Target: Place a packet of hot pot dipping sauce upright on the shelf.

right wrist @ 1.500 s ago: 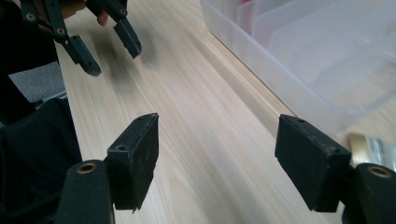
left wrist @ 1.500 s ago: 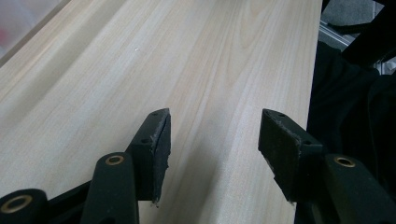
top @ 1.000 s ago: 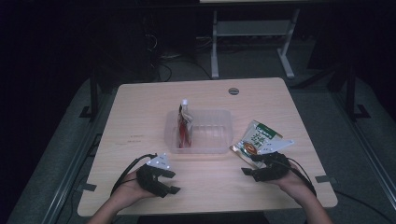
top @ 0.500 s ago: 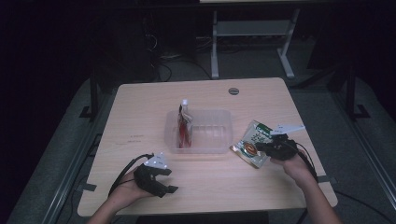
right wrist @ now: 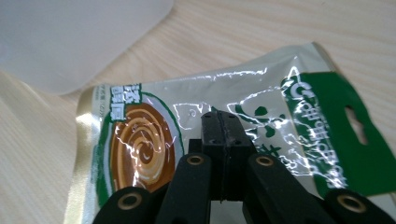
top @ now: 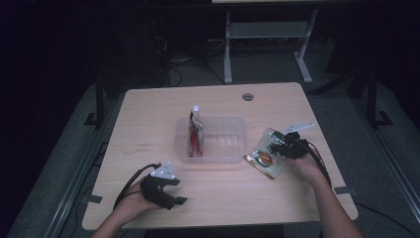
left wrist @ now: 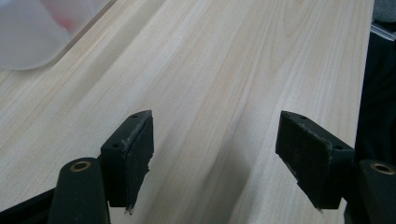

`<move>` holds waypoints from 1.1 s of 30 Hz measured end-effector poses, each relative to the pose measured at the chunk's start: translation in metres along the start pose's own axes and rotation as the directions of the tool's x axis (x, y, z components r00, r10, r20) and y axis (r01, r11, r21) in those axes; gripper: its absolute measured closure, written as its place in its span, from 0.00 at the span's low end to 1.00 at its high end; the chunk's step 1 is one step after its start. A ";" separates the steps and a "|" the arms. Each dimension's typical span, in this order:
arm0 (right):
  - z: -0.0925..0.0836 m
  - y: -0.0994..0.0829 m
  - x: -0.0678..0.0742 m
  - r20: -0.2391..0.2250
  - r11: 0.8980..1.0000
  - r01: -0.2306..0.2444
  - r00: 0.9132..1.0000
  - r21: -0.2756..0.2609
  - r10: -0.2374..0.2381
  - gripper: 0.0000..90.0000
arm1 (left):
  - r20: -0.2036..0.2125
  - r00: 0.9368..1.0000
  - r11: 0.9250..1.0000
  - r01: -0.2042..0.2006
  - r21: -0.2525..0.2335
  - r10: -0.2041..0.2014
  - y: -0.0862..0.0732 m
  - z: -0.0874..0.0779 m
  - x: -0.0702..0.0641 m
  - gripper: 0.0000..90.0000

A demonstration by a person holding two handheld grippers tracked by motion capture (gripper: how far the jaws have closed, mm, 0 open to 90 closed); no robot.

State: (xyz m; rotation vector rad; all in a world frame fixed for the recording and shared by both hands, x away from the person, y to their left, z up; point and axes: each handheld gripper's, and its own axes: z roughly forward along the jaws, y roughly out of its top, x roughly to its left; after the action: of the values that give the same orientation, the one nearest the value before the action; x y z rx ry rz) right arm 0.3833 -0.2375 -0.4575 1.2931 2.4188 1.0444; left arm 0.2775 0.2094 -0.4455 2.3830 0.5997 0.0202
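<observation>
high view: my left gripper (top: 166, 191) sits low left of centre on the table (top: 148, 124), in my hand, nothing in it. my right gripper (top: 283, 148) is at the right, on the packet (top: 265, 156), which lies just right of the tub (top: 213, 141). the tub is in the middle of the table, and a red pouch (top: 196, 136) with a white cap stands against its left wall.

left gripper view: my jaws stand wide apart over bare wood (left wrist: 219, 70). a corner of the tub (left wrist: 32, 32) shows blurred at upper left.

right gripper view: my jaws are pressed together at lower centre, over the middle of the packet (right wrist: 140, 144); i cannot tell whether they pinch its film. the packet has a brown swirl at left and a green header at right. the tub (right wrist: 70, 37) shows at upper left.
</observation>
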 end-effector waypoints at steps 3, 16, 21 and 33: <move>0.005 0.000 0.001 -0.009 1.000 0.017 1.000 0.017 -0.017 1.00 | -0.005 1.000 1.000 -0.010 0.010 0.010 0.001 0.000 0.001 0.31; 0.012 0.005 0.015 0.052 0.989 0.106 0.992 0.106 -0.112 1.00 | -0.005 1.000 0.999 -0.028 0.015 0.028 0.005 0.004 0.000 0.31; 0.010 0.005 0.019 0.055 0.980 0.151 0.986 0.127 -0.159 1.00 | 0.001 1.000 1.000 -0.025 0.014 0.025 0.005 0.004 0.000 0.31; 0.000 -0.009 0.036 -0.062 0.972 0.187 0.982 0.140 -0.180 1.00 | 0.005 0.999 0.999 -0.033 0.015 0.033 0.005 0.004 0.000 0.31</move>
State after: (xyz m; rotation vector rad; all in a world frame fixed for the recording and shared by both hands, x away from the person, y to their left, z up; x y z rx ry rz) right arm 0.3563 -0.2124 -0.4581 1.0690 2.6351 0.8737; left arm 0.2798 0.2034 -0.4459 2.4070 0.5601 0.0247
